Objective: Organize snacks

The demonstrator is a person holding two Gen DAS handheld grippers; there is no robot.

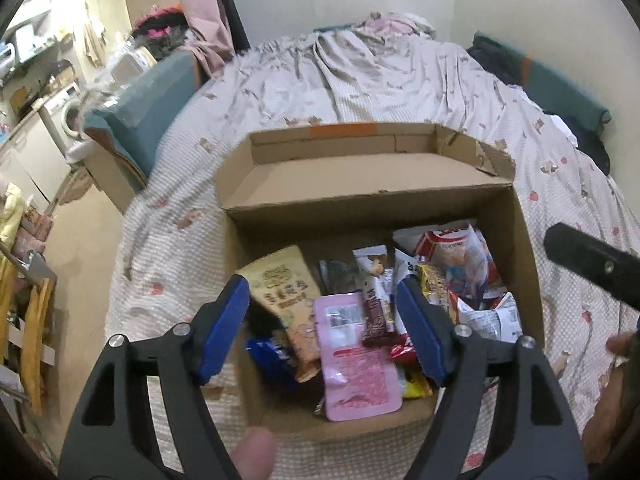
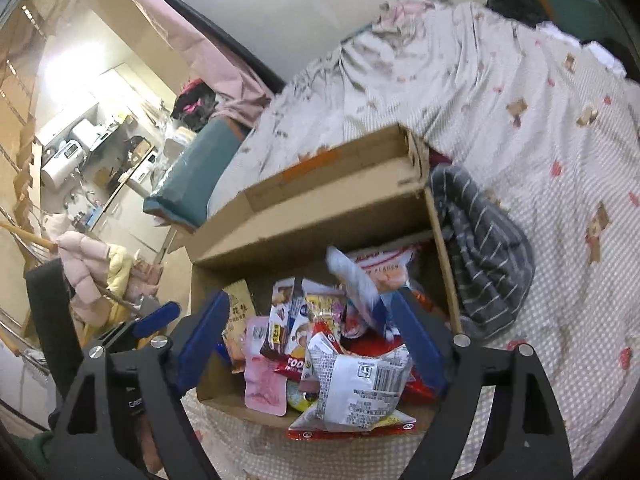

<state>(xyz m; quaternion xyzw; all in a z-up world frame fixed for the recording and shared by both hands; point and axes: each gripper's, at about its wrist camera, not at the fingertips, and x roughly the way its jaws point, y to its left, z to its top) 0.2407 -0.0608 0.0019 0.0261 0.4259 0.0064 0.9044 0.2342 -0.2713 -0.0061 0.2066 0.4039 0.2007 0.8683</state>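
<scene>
Both hands over cardboard box (image 1: 520, 240) on the bed. My left gripper (image 1: 324, 328): jaws apart, empty, pink pouch (image 1: 352, 356) just below and between them. My right gripper (image 2: 308, 340): jaws apart, nothing held, white packet (image 2: 360, 388) directly beneath. Snacks lie loose in the box. Judged step: between picks. Next: choose one packet, descend, close.

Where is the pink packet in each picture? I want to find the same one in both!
Left wrist view: the pink packet lies low in the middle, at the near edge of the cardboard box, between the blue fingers.
Right wrist view: the pink packet sits low and left of middle, against the box's near-left corner.
Shared landmark: the tan snack packet lies just left of it in both.
</scene>
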